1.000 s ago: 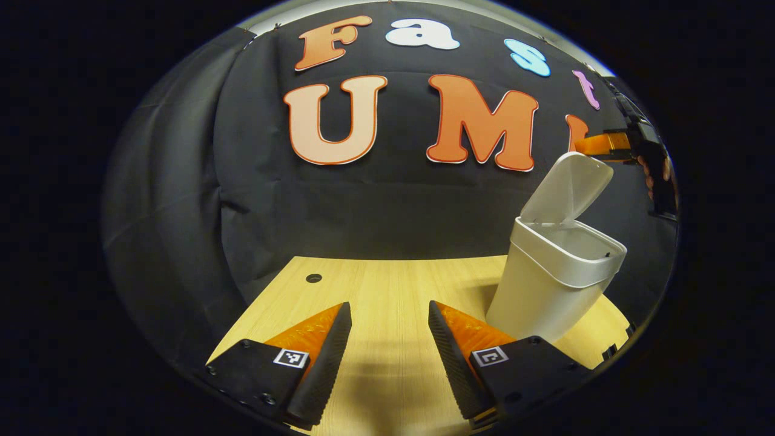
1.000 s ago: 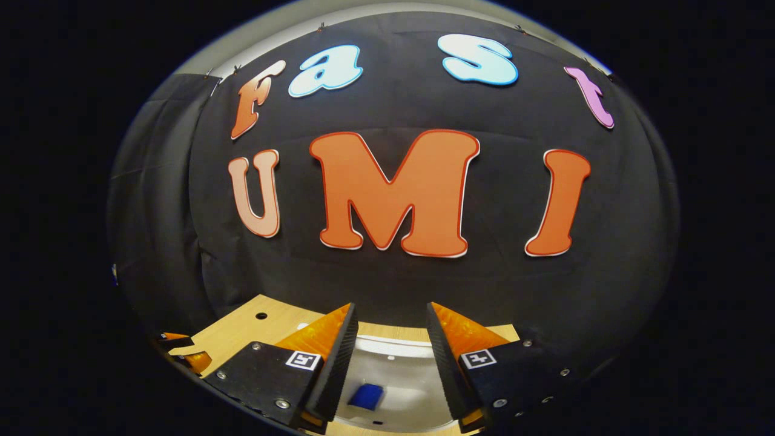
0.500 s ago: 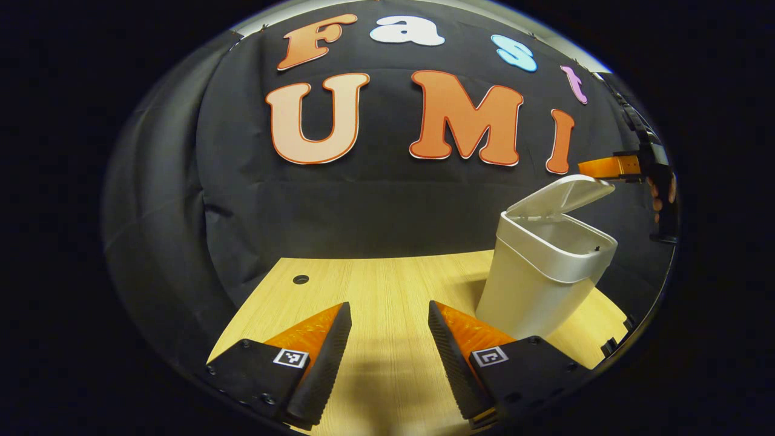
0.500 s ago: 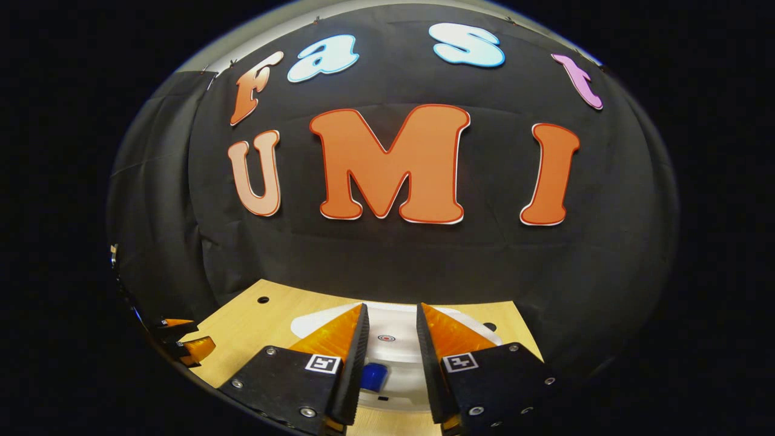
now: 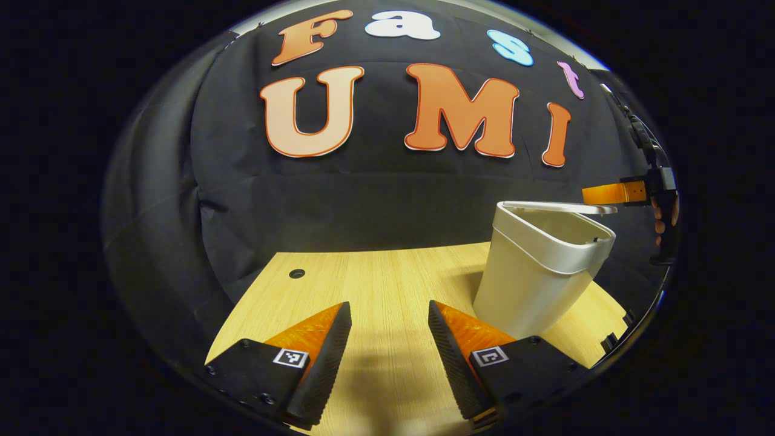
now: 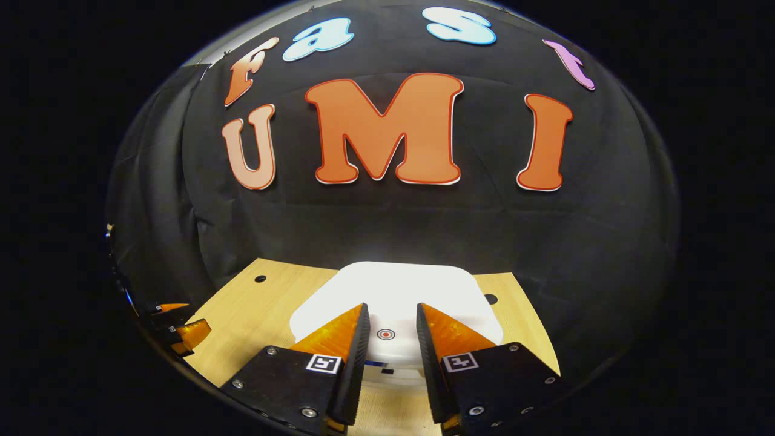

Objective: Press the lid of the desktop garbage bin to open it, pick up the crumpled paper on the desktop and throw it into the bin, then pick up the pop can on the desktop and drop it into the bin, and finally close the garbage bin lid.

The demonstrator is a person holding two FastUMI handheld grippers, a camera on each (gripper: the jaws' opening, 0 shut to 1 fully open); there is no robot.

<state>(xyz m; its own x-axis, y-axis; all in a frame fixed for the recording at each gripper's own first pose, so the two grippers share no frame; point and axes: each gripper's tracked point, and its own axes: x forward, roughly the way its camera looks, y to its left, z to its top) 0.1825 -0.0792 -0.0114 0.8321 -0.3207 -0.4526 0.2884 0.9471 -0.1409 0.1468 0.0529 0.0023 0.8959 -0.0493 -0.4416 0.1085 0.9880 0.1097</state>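
Note:
The white bin (image 5: 533, 284) stands on the wooden table (image 5: 375, 278), right of my left gripper (image 5: 387, 306), which is open and empty low over the table. The bin's lid (image 5: 557, 208) lies almost flat on the rim. My right gripper (image 5: 605, 194) reaches over the lid from the right, held by a hand (image 5: 663, 218). In the right gripper view, my right gripper (image 6: 390, 306) is just above the white lid (image 6: 393, 284). Its fingers are a narrow gap apart with nothing between them, either side of a red ring mark (image 6: 385, 333). A blue sliver (image 6: 374, 363) shows under the lid's front edge.
A small round hole (image 5: 296, 274) is in the table at the far left. Two such holes (image 6: 260, 278) (image 6: 491, 298) flank the bin in the right gripper view. The left gripper (image 6: 181, 330) shows at that view's lower left edge. Black cloth wall stands behind the table.
The lid has swung down from nearly upright to almost flat on the rim, with my right gripper following it down. The right fingers have narrowed. The left gripper has barely moved.

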